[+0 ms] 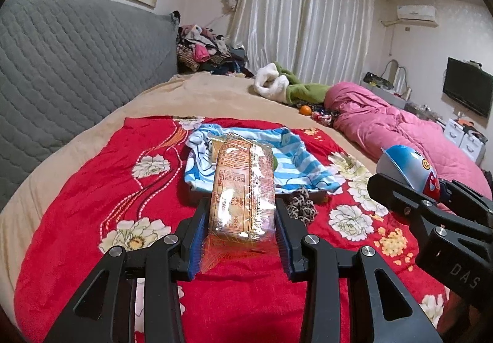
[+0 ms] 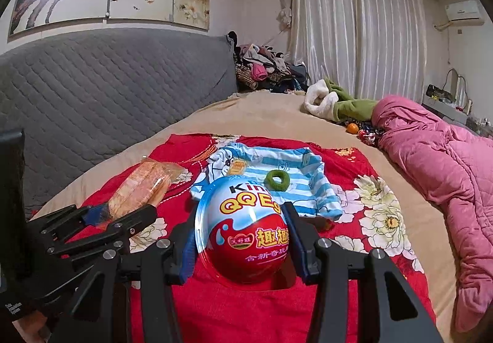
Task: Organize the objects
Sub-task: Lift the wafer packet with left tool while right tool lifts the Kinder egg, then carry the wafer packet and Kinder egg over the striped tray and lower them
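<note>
Pink quilt [image 2: 431, 164] on the bed, grey headboard [image 1: 77, 65], curtains [image 2: 354, 28], perhaps a television [image 1: 468, 90]

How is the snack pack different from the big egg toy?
The snack pack is long, flat-sided and see-through orange; the egg is round, red and blue, with big letters. The left gripper holds the pack, the right gripper the egg. Both are held above the red blanket.

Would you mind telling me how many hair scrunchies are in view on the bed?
2. A green scrunchie lies on the striped blue cloth inside the box; a leopard-print scrunchie sits on the red blanket beside the box's near right corner. Others may be hidden under the cloth.
</note>
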### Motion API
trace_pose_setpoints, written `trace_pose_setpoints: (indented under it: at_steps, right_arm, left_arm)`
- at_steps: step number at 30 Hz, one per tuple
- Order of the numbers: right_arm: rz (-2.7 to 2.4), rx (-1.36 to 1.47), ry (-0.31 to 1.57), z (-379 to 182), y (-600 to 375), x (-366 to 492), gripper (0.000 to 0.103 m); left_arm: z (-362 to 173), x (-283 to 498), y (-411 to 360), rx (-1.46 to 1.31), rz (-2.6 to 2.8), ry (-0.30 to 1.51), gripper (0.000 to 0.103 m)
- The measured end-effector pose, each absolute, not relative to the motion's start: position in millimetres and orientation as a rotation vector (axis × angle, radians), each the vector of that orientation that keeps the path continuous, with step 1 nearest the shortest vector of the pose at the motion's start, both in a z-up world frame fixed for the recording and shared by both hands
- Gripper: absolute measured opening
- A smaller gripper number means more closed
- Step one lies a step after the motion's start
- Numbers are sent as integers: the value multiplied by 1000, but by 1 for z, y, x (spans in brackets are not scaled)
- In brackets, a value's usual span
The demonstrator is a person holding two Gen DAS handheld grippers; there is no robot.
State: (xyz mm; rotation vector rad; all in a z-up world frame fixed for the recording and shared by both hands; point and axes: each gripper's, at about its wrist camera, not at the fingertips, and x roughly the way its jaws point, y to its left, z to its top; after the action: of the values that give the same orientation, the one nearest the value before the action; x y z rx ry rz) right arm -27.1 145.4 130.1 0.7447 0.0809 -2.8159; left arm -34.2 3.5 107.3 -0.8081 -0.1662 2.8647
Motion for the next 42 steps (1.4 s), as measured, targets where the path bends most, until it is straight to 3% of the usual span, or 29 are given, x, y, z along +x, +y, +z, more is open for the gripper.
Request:
trace_pose_setpoints:
  at_steps: [42]
  right_arm:
    - [-2842,707,44,142,154,-116,49]
  left_arm:
    - [123,-133,27,-794,2873,-103,41]
